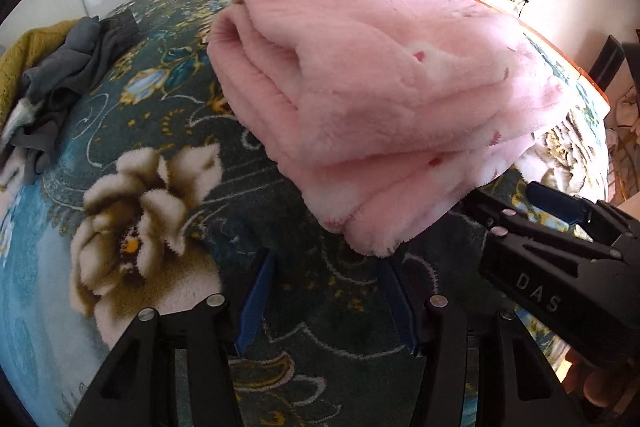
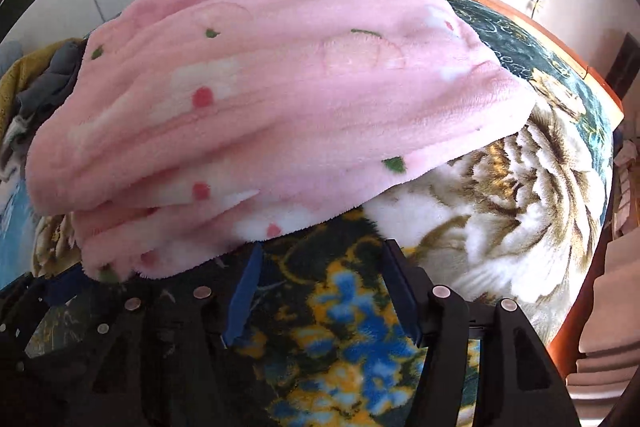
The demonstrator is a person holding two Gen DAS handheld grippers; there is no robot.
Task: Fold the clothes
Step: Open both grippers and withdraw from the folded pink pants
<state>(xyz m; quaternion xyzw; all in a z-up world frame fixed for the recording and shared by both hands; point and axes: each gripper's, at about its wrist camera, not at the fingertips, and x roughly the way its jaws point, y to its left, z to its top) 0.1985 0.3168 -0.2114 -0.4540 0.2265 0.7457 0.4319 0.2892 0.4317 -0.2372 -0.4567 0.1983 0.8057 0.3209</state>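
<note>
Pink fleece (image 1: 360, 87) looks folded; both grippers, L (image 1: 326, 301) & R (image 2: 320, 291), spread, empty, just beside it; next, prob grab from clothes pile (image 1: 52, 75).

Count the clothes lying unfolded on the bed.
3 at least: a yellow garment, a grey garment and a dark garment, piled left of the folded pink garment; more may be hidden.

"DAS" (raised letters) stands on the right gripper (image 1: 520, 203).

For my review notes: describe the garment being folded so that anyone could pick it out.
On the dark floral blanket, the pink fleece garment lies folded in thick layers, directly ahead of both grippers. Unlike the crumpled grey and mustard clothes at the far left, it is fluffy pink with small red and green spots.
</note>
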